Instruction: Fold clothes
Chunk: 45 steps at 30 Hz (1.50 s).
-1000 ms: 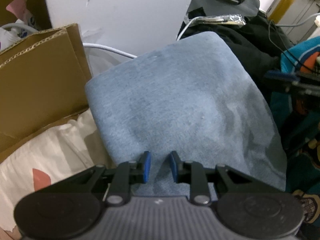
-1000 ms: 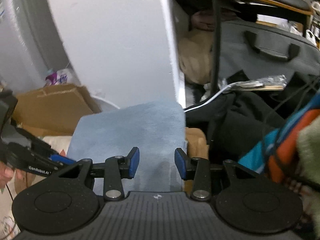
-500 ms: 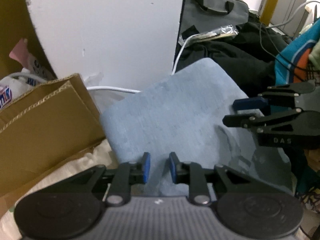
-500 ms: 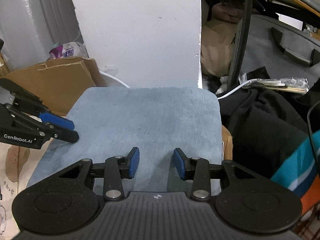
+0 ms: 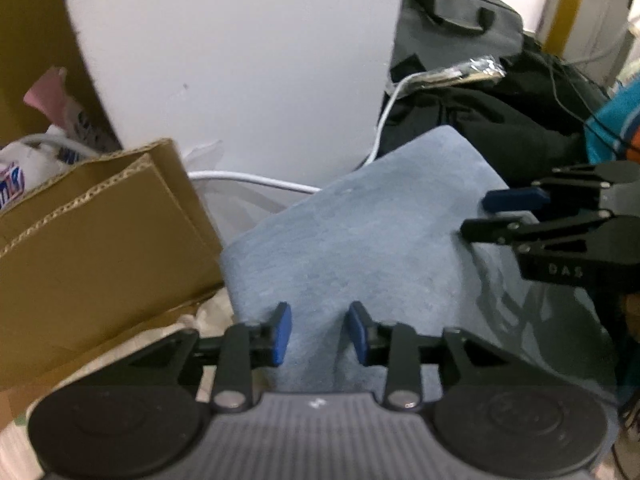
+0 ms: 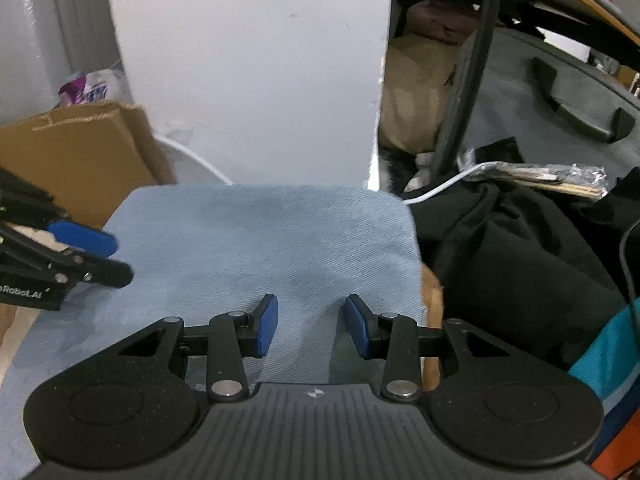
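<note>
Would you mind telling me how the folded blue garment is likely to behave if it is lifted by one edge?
The blue garment will probably flop and unfold, since its folded edges look soft and rounded. Its matte weave suggests little slipping. It likely won't roll, lying flat.

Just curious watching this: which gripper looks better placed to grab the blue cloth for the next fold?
Probably the left gripper: a raised ridge of the blue cloth sits between its opening jaws. The right gripper hangs open over flat cloth.

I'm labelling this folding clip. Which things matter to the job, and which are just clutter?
Job:
- folded blue cloth
- left gripper, opening
- right gripper, open

Clutter:
- cardboard box
- white cable
- black clothing
- grey bag
</note>
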Tool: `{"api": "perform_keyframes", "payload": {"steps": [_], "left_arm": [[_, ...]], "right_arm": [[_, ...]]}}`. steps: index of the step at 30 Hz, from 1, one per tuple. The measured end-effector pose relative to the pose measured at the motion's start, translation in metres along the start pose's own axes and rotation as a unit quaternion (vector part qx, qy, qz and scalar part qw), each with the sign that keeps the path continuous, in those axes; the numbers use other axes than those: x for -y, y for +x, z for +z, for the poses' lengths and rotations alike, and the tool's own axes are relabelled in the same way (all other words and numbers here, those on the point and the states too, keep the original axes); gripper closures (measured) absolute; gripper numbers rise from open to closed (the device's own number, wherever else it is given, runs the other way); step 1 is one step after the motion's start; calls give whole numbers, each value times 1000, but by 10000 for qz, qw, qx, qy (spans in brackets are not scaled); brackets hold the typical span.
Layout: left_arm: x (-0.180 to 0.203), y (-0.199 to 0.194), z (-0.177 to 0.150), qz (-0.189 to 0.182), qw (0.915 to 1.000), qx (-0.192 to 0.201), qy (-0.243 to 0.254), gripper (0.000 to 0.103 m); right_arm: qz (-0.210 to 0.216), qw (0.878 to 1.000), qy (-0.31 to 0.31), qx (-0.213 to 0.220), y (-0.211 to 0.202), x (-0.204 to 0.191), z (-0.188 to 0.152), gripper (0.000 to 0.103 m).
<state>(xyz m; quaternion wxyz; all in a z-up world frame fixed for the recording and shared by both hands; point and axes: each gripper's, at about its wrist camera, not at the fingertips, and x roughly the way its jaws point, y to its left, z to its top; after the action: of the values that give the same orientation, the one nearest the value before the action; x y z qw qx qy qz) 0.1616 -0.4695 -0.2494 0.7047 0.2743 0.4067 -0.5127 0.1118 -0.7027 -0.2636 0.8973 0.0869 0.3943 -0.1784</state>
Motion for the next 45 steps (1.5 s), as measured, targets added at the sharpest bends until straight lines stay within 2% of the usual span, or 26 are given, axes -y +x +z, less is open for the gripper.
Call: {"api": "perform_keyframes", "payload": {"steps": [5, 8, 12, 18, 20, 24, 27, 32, 36, 39, 45], "left_arm": [[6, -3, 6, 56, 9996, 205, 199, 73], [5, 3, 12, 16, 9997, 224, -97, 74], [10, 11, 19, 117, 9996, 258, -40, 72], [2, 18, 17, 347, 9986, 259, -287, 70], [3, 17, 16, 420, 9983, 333, -236, 70], [2, 18, 10, 415, 9980, 417, -214, 70], [-2, 21, 6, 372, 9980, 383, -345, 69], [-1, 18, 3, 469, 9978, 401, -229, 69], [1, 3, 4, 431, 9980, 389, -262, 72], [10, -11, -5, 304, 9986, 439, -6, 73], [23, -34, -29, 69, 9983, 523, 262, 73]], "right_arm": [[113, 9998, 144, 95, 1, 13, 9, 59], [187, 9993, 265, 159, 7, 16, 16, 59], [128, 9995, 253, 165, 18, 14, 27, 58], [36, 9995, 281, 153, 31, 18, 40, 60], [-11, 9995, 241, 202, 33, 17, 42, 59], [-91, 9996, 88, 259, 36, 14, 43, 59], [-156, 9998, 76, 69, 48, 17, 40, 59], [-48, 9996, 223, -162, 57, 26, 36, 58], [-16, 9994, 250, -257, 51, 30, 40, 58], [154, 9994, 219, -206, 36, 28, 38, 58], [460, 9980, -131, -404, 17, 12, 13, 58]]}}
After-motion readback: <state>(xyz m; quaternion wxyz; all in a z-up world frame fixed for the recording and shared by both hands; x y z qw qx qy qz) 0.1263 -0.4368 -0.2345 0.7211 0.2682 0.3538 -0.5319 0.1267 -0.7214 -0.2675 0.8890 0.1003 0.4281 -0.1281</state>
